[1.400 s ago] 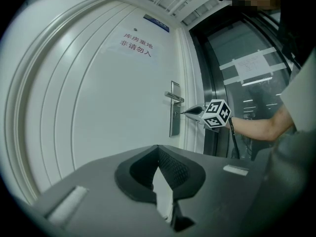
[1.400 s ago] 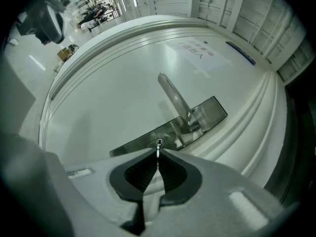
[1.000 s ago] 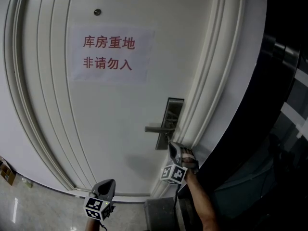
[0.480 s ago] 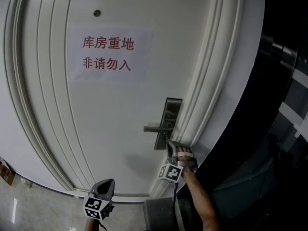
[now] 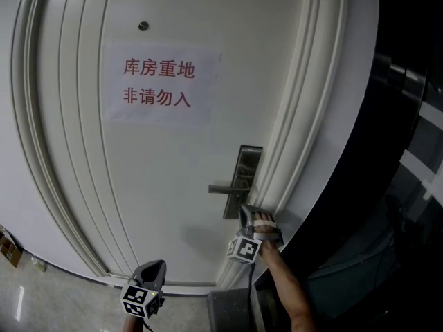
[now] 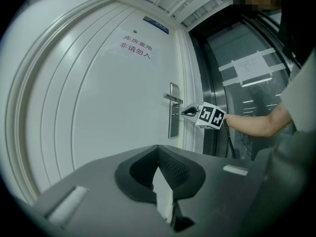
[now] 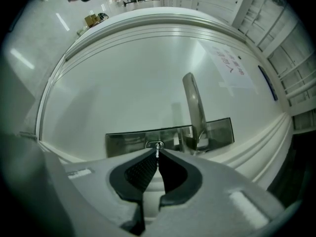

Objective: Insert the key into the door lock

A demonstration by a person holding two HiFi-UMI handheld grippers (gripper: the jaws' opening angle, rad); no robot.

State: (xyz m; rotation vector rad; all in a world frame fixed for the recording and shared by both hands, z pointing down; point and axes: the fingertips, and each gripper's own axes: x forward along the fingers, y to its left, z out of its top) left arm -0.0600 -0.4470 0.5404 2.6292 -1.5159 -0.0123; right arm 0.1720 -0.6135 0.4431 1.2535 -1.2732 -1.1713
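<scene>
At the far left, glossy floor tiles point(image 5: 34, 303) meet the foot of a white panelled door point(image 5: 173, 185) with curved mouldings. The left gripper point(image 6: 158, 148) is held low in front of the door and well away from the lock. It points level at the door, its jaws are drawn together at the tips, and there is nothing between them. Its marker cube point(image 5: 142, 301) sits at the bottom of the head view. Higher on the door is a small round peephole point(image 5: 143, 26). Below the peephole hangs a paper sign point(image 5: 163, 83) printed with two rows of red Chinese characters. Further right, near the door's edge, a tall brushed-metal lock plate point(image 5: 249, 161) carries a lever handle point(image 5: 225, 188) that juts out to the left. Under that handle the right gripper point(image 5: 243, 211) is pressed close to the plate, its jaws pinched narrow on a small metal key point(image 7: 157, 148). The key's blade runs straight from the fingertips into the round keyhole point(image 7: 155, 144) in the plate. How deep it sits cannot be told. The left gripper view shows the same thin blade bridging the gap between gripper and plate. The right gripper's own marker cube point(image 5: 243, 249) lies just behind the jaws, and the person's bare forearm point(image 5: 287, 296) runs down from it to the lower right. Beyond the door frame on the right stands a dark glass wall point(image 6: 247, 83) with a sheet of paper stuck to it.
</scene>
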